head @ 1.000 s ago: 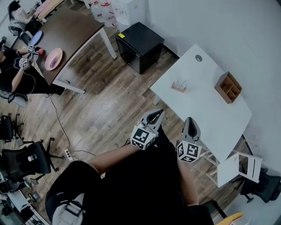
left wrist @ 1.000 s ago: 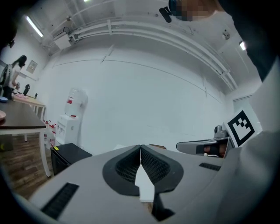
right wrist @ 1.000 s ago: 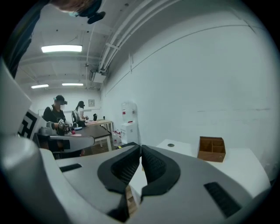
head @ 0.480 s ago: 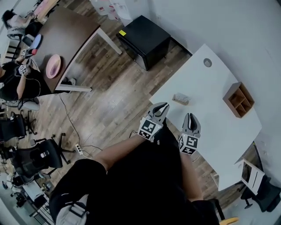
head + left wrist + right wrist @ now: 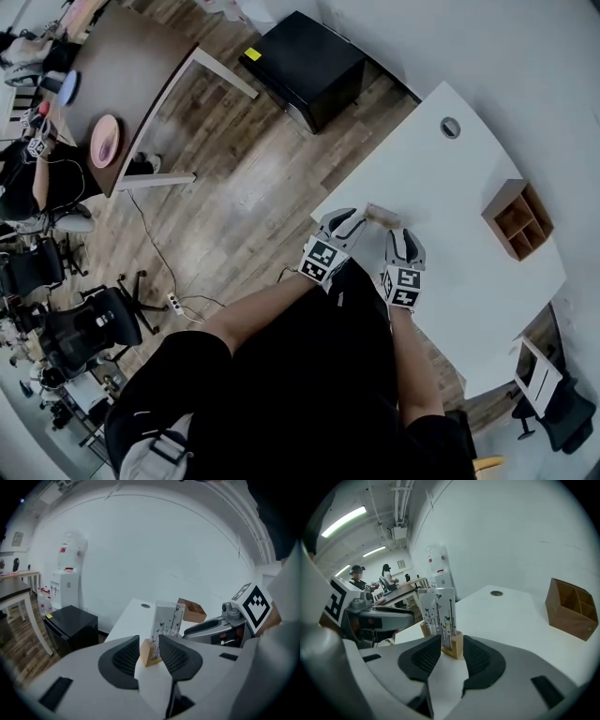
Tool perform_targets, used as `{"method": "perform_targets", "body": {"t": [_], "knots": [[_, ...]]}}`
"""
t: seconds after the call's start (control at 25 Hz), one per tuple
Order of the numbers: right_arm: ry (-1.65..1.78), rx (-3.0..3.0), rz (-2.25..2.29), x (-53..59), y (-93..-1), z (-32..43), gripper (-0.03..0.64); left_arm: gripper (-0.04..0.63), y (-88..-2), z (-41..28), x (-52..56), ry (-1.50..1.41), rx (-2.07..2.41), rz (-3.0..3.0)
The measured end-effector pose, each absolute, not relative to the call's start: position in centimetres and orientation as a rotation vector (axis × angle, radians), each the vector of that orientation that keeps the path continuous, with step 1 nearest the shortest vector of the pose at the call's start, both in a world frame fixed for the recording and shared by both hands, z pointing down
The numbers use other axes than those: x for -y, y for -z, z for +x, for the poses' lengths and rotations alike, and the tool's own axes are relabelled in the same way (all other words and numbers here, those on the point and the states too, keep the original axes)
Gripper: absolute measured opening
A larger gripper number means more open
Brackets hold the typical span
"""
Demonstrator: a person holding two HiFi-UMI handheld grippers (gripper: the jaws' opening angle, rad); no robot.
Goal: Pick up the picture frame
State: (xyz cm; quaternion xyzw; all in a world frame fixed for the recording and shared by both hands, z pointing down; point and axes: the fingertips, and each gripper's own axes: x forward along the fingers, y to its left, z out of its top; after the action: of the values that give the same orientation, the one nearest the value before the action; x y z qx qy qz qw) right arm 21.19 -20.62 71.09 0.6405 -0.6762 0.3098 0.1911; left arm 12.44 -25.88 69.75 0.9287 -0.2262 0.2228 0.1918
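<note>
**Two grippers bracket the picture frame, ready for a two-ended lift**
The picture frame (image 5: 382, 215) stands upright in its wooden base near the white table's (image 5: 441, 169) front edge. The left gripper (image 5: 352, 217) and right gripper (image 5: 405, 239) flank it with jaws opening wide. Each has one end of the base in its gap, unpinched, probably so the frame lifts level.

Clear picture frame (image 5: 439, 615), wooden-based, standing upright.

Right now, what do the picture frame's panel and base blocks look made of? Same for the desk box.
The panel looks like clear glossy plastic, probably acrylic: see-through edges over a printed insert. The base blocks look like pale matte wood, apparently unfinished. The box is brown and matte, either wood or fibreboard; I can't tell which.
</note>
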Motion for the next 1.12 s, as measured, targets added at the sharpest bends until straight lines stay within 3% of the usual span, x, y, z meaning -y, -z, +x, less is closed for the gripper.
{"method": "perform_targets", "body": {"t": [1.12], "knots": [[-0.827,1.975,1.718,23.1,-73.9,21.8,0.118,0.133,-73.7,15.2,26.1,-0.761,0.54,2.629]]}}
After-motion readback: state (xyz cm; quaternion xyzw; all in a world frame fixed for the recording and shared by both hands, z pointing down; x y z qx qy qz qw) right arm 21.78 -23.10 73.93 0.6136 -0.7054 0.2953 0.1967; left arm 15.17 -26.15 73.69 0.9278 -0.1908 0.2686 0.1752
